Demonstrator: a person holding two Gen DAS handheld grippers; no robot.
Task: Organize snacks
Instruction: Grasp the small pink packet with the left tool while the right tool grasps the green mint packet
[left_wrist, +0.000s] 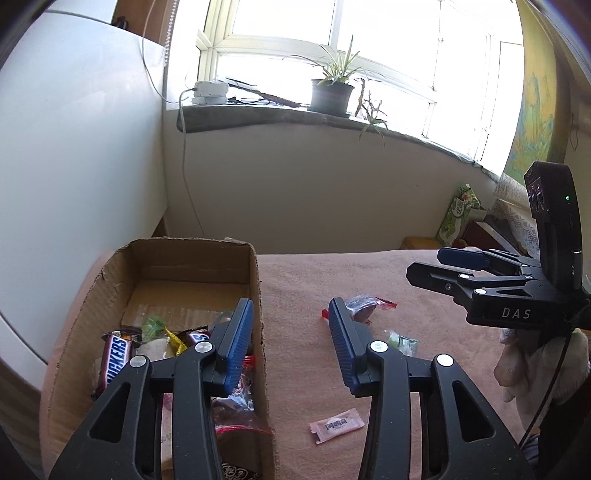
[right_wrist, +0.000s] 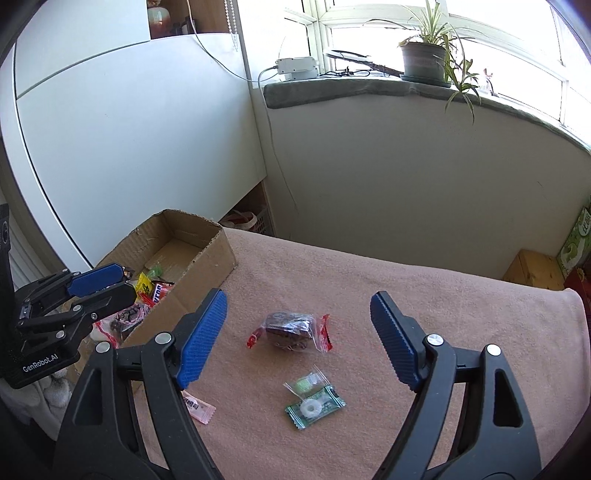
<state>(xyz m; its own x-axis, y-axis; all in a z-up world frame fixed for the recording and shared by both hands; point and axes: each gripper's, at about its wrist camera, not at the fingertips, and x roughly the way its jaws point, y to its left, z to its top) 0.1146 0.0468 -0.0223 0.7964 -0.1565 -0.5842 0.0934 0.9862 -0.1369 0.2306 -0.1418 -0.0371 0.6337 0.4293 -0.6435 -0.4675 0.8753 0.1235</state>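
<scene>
A cardboard box (left_wrist: 258, 280) (right_wrist: 218, 251) stands at the left of the pink-covered table and holds Snickers bars (left_wrist: 116, 360) and several other wrapped snacks. My left gripper (left_wrist: 291, 332) is open and empty, straddling the box's right wall; it also shows in the right wrist view (right_wrist: 101, 286). My right gripper (right_wrist: 299, 332) is open and empty above a brown cake in clear red-edged wrap (right_wrist: 290, 328) (left_wrist: 364, 306); it also shows in the left wrist view (left_wrist: 439, 264). A green mint packet (right_wrist: 314, 404) (left_wrist: 400, 341) and a pink sachet (left_wrist: 336, 424) (right_wrist: 199, 408) lie nearer.
A white cabinet (left_wrist: 74, 147) stands left of the box. A wall and windowsill with a potted plant (left_wrist: 332, 88) are behind the table. A green package (left_wrist: 458, 214) and a wooden box (right_wrist: 532, 269) sit past the table's far right edge.
</scene>
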